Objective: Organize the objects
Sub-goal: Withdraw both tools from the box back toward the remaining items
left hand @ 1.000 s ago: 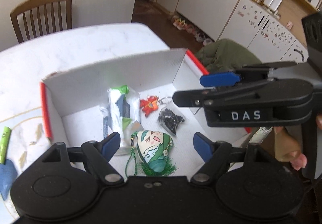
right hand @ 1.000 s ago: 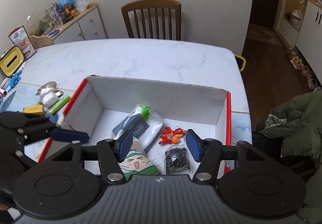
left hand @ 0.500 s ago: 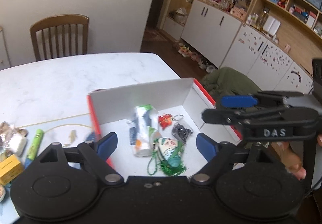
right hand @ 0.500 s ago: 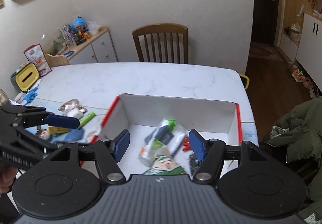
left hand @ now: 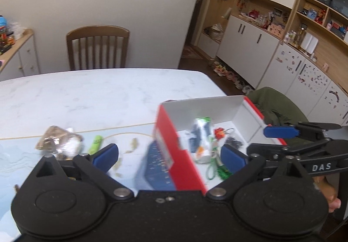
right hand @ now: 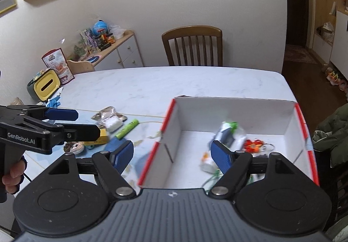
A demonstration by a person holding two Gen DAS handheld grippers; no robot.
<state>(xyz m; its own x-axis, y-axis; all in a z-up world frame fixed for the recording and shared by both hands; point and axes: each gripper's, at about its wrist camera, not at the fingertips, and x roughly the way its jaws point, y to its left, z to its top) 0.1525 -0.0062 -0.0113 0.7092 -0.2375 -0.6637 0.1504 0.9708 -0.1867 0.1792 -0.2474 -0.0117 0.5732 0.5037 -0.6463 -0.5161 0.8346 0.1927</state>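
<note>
A red box with white inner walls [left hand: 206, 107] [right hand: 228, 113] stands on the table. It holds a white and green packet [left hand: 201, 133] [right hand: 228, 135], a red keychain [left hand: 218, 133] [right hand: 252, 146], a small black bag [left hand: 233, 142] and a green tasselled charm [left hand: 215, 168]. My left gripper [left hand: 169, 156] [right hand: 82, 123] is open and empty above the box's left wall. My right gripper [right hand: 171, 155] [left hand: 267, 140] is open and empty, held above the box's near edge. To the left of the box lie a green tube [left hand: 95, 144] [right hand: 127, 129], silver and white packets [left hand: 57, 141] [right hand: 111, 121] and a blurred blue item [left hand: 156, 166].
A yellow item [right hand: 100, 140] and a yellow-topped tissue box [right hand: 44, 86] sit at the table's left. A wooden chair [left hand: 97, 46] [right hand: 192, 46] stands behind the table. A green jacket [left hand: 276, 103] lies right of the box. The white tabletop [left hand: 97, 90] stretches beyond.
Both grippers have risen and drawn back from inside the box. The left one has swung left, so the loose items beside the box have come into view.
</note>
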